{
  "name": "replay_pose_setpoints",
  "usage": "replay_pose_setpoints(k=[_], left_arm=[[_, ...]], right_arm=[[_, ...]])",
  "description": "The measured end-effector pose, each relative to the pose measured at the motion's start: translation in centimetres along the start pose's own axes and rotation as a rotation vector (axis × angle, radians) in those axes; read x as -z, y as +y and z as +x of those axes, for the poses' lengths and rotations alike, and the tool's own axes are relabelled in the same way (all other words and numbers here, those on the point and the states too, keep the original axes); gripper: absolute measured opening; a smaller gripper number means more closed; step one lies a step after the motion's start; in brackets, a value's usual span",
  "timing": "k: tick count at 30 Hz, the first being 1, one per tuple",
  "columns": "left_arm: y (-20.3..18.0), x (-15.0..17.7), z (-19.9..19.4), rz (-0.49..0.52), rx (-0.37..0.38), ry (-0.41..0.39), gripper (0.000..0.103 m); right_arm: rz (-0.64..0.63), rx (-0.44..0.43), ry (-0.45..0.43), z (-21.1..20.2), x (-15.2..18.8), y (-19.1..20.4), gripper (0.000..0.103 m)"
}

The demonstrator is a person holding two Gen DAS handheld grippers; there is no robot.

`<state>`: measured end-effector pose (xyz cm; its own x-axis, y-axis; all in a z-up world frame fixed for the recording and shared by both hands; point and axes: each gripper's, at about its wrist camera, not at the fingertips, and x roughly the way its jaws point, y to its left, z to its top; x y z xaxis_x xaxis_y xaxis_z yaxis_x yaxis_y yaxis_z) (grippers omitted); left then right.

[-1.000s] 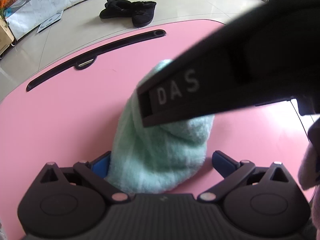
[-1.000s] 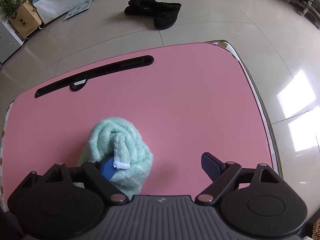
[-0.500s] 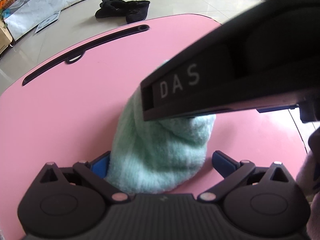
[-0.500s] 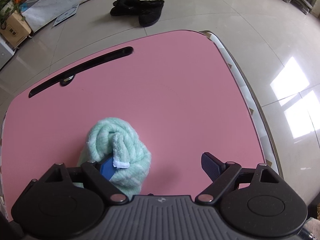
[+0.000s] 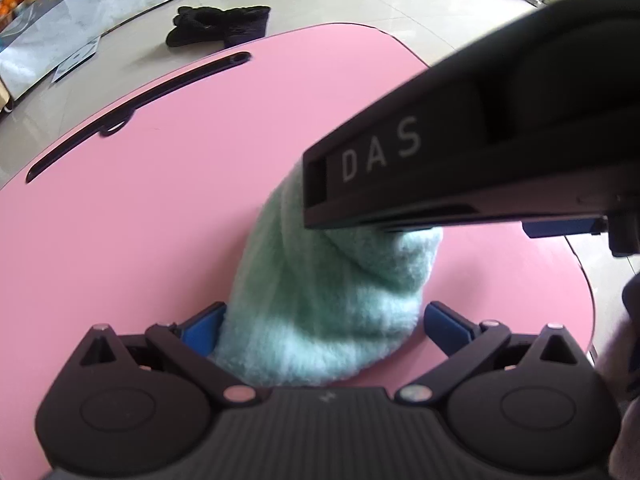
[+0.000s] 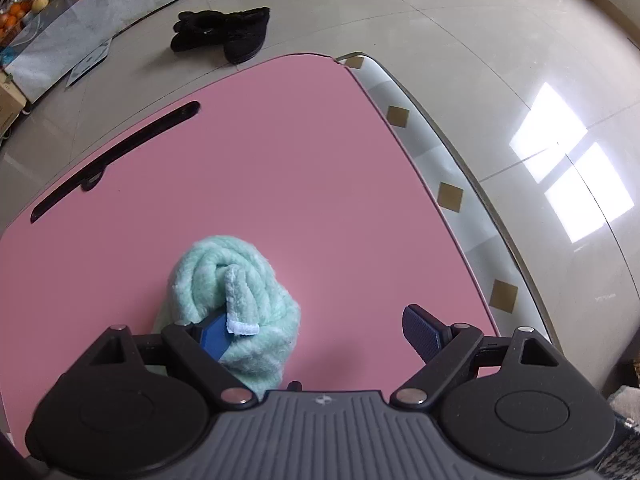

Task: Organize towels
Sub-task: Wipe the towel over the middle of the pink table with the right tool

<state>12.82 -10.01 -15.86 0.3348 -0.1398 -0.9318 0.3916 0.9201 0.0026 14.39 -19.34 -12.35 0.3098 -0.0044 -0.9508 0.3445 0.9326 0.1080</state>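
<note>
Mint-green fluffy towel rolled into a coil, white hem showing.

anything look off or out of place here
The rolled mint-green towel looks untidy: a white-hemmed corner sticks out of the roll on the pink table. A pair of black shoes lies loose on the tiled floor beyond the table. Nothing is spilled or damaged.

Bright daylight glares as window patches on the tiled floor (fisheye bends edges), with soft shadows.
</note>
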Motion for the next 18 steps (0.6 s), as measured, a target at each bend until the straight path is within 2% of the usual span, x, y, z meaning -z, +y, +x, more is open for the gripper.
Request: replay_pose_setpoints(k=[9,18], left_arm=[[-1.7,1.0,-0.8,0.05,0.021,0.001,0.103],[-1.0,1.7,-0.6,0.047,0.02,0.001,0.103]], right_arm=[[0.058,0.033,-0.007,-0.9,1.4,-1.6,0.086],[0.085,0.067,-0.017,-1.7,2.9,-2.1,0.086]])
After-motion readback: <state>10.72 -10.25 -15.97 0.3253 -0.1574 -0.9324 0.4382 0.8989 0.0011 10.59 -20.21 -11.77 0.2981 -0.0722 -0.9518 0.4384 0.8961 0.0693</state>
